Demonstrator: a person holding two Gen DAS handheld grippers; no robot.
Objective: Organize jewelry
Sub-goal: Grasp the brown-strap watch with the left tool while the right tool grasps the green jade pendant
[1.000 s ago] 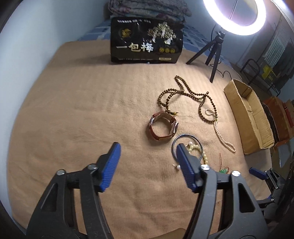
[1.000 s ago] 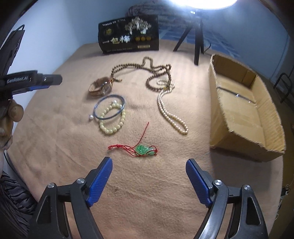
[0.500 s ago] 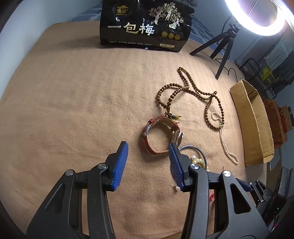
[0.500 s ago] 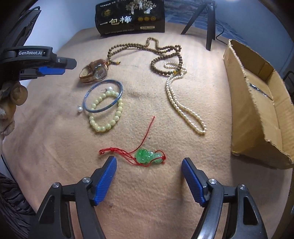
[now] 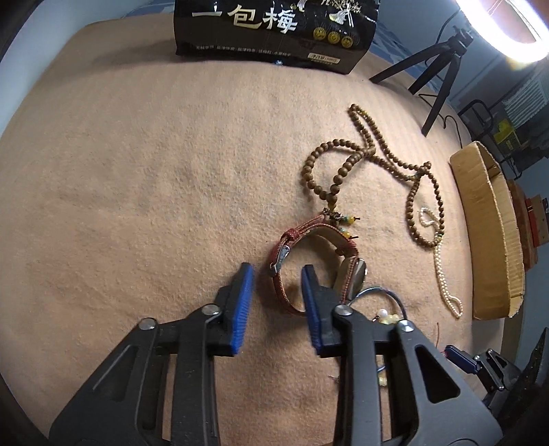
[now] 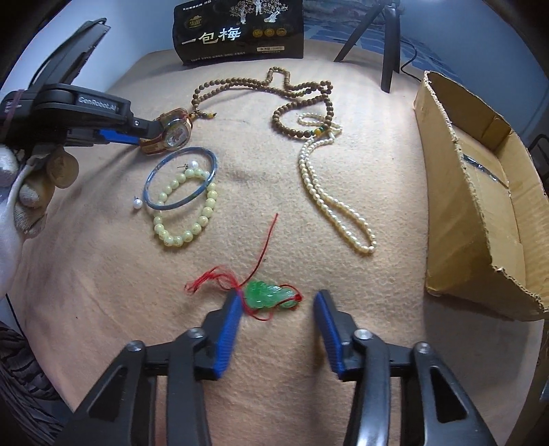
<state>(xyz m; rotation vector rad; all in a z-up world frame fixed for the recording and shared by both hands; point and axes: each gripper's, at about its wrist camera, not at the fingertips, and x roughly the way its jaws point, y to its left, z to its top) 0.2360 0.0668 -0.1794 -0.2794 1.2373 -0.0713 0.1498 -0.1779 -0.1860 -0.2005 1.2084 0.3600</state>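
Observation:
On the tan blanket, a watch (image 5: 357, 274) with a red-brown strap stands on edge. My left gripper (image 5: 276, 274) points down over it, one finger inside the strap loop and one outside. Its jaws are closing and the blue pads do not press the strap. The right wrist view shows this gripper (image 6: 139, 137) at the watch (image 6: 176, 132). My right gripper (image 6: 278, 296) is low over a green pendant (image 6: 269, 295) on a red cord. Its jaws are closing too, with the pendant between the pads. The left pad touches the cord and the right pad stands apart.
An open cardboard box (image 6: 480, 206) lies at the right. A wooden bead necklace (image 6: 298, 92), a pearl necklace (image 6: 329, 202), a blue bangle (image 6: 214, 169), a pale bead bracelet (image 6: 178, 240) and pearl earrings (image 6: 137, 204) lie between. A black bag (image 6: 240, 31) and tripod (image 6: 387, 44) stand behind.
Both grippers have sunk toward the blanket and narrowed. The left moved forward until its fingers straddle the watch strap. The right came down around the green pendant.

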